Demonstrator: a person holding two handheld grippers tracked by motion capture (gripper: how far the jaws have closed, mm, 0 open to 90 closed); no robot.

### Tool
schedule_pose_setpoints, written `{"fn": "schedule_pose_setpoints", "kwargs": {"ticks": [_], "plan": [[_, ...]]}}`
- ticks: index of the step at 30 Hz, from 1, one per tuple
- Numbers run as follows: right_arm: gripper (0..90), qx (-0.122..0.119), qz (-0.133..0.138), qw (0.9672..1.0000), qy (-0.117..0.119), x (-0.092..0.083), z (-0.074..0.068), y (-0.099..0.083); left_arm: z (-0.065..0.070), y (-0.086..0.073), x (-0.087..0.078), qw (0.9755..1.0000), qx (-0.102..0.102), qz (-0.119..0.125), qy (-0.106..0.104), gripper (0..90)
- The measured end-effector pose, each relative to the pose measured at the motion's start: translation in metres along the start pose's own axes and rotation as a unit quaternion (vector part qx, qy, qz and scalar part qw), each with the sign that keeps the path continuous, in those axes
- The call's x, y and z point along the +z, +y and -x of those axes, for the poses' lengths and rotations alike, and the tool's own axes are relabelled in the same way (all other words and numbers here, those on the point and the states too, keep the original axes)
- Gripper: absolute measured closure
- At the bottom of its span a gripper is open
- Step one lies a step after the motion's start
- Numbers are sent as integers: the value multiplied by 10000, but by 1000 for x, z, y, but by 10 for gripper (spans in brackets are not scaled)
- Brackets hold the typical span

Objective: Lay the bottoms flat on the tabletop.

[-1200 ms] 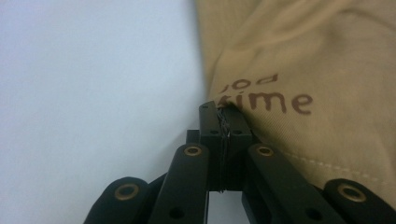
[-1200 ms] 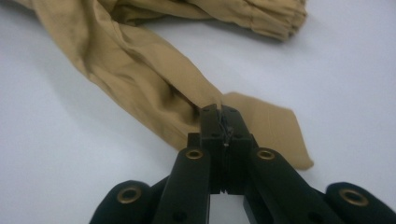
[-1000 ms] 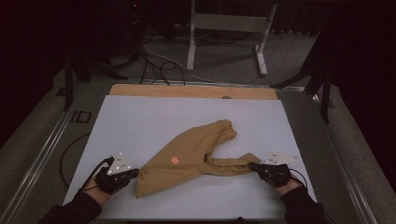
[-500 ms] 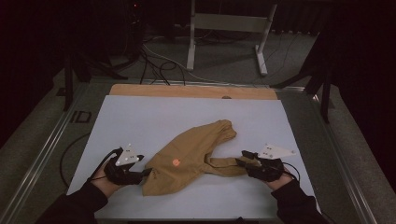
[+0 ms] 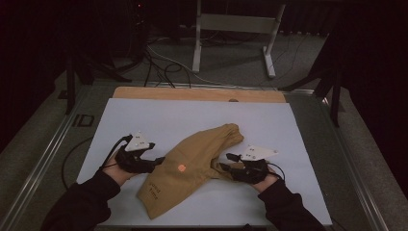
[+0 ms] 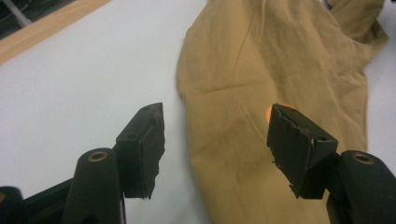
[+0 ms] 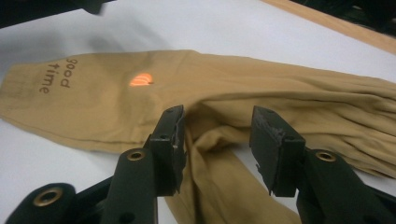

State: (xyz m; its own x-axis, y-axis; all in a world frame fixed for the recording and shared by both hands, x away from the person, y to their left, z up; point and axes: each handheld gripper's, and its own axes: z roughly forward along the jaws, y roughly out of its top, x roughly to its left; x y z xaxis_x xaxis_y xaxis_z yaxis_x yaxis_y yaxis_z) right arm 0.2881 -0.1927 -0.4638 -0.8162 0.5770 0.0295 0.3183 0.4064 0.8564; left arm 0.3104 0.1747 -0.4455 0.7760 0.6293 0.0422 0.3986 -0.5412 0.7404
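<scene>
The tan garment point(image 5: 192, 168) lies in the lower middle of the high view on the white surface point(image 5: 159, 120), roughly folded into a bent shape: a broad panel runs from the lower centre up to a rounded end right of centre, and a narrower strip trails to the right toward the right gripper point(image 5: 230, 163). An orange mark point(image 5: 182, 167) and some lettering point(image 7: 56, 74) face up on the panel. The left gripper point(image 5: 156, 161) sits at the panel's left edge, just beside the cloth. Its jaws have just been opening, and in the left gripper view they stand apart, one over bare surface and one over cloth, pinching nothing. In the right gripper view the right gripper's jaws are also apart after just opening, with a bunched fold of the garment point(image 7: 219, 135) behind the gap but no pad pressing on it. My reading is that a fold or drag has been finished and let go. The cloth is still wrinkled and lopsided, with its strip loose, so squaring the edges and at least one more fold seem left to do.
</scene>
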Motion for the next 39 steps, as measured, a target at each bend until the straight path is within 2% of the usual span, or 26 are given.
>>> {"fn": "schedule_pose_setpoints", "kwargs": {"ticks": [4,7,9,12,13,15,17,18,19,21,22,24,26,33,39], "plan": [[549,-7,-136,9999,-25,12,-4,0,0,5,22,9999,0,-124,-102,359],[549,14,-248,9997,-42,21,-5,-1,-1,10,37,9997,36,-208,-100,358],[549,31,-351,9993,-88,27,-4,-3,-2,11,41,9997,25,-208,-104,358],[553,42,-577,9982,-184,38,-5,-7,-5,18,59,9991,159,-372,-98,343],[553,42,-577,9982,-184,38,-5,-7,-5,18,59,9991,159,-372,-98,342],[571,67,-740,9971,-182,42,-5,-12,-7,19,72,9986,173,-484,-129,334],[584,88,-776,9968,-192,43,-5,-13,-8,19,76,9983,193,-522,-164,333],[622,74,-929,9953,-250,44,-4,-16,-9,18,84,9979,141,-602,-173,327],[658,72,-957,9951,-236,44,-4,-17,-9,18,84,9979,141,-602,-173,327],[749,78,-1077,9938,-272,45,-4,-19,-13,16,95,9970,102,-745,-181,328],[818,49,-1157,9930,-238,45,-4,-20,-14,16,97,9968,91,-773,-193,328],[875,-28,-1237,9920,-250,46,-5,-21,-16,14,102,9966,29,-787,-237,328],[884,-78,-1253,9919,-206,45,-5,-21,-17,14,106,9965,-14,-771,-316,336],[886,-148,-1214,9923,-201,44,-6,-21,-17,16,121,9957,-15,-870,-323,363],[886,-183,-1166,9928,-203,43,-6,-22,-23,20,129,9962,-209,-792,-279,365]]}}
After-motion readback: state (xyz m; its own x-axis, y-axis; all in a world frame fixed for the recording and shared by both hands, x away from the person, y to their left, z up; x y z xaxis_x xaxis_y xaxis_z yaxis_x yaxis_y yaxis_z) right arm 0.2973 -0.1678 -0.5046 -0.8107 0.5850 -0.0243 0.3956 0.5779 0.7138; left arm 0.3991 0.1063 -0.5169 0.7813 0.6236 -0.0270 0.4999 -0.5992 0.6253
